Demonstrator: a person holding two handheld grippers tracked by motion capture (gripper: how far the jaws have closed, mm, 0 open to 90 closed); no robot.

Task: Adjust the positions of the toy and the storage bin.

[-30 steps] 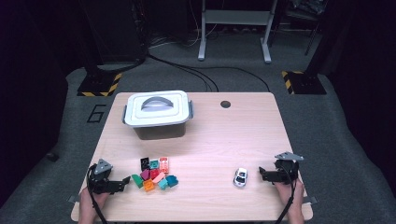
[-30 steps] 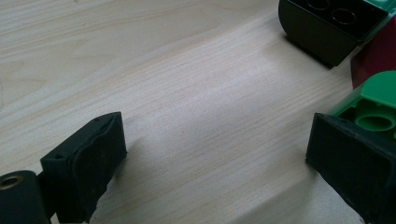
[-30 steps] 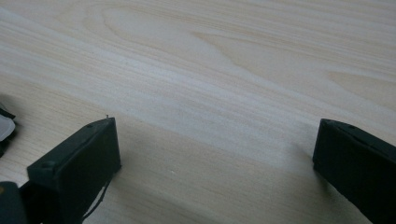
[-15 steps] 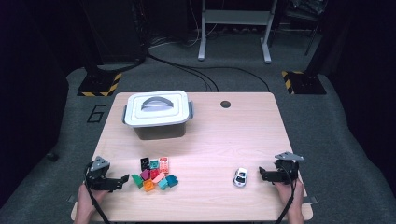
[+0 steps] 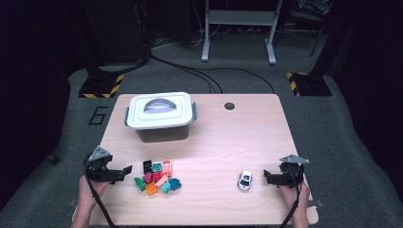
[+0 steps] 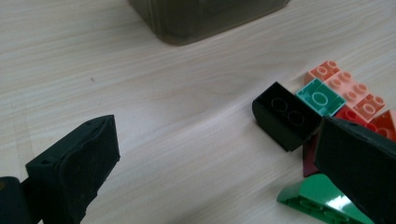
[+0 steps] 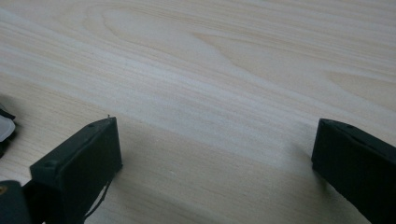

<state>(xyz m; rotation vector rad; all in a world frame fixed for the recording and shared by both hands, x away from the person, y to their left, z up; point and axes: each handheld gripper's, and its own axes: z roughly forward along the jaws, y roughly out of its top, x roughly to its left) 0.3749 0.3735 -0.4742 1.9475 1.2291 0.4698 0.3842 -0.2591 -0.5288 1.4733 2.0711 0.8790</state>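
Pale wood bench point(image 5: 214, 137) under my grippers, grey carpet floor point(image 5: 332, 118) around, "6" point(image 5: 97, 115) marked there; my left gripper point(image 5: 126, 169) wide, right gripper point(image 5: 267, 177) wide, both empty.

Overhead light falls evenly on the pale counter point(image 5: 228, 142); the floor darkens toward 9 and 3 o'clock. High view soft, low in detail. Gripper views sharper at centre; the black tongs at 7 and 4 o'clock blur, casting soft shadows.

lidded bin point(image 5: 160, 116), toy car point(image 5: 244, 180)
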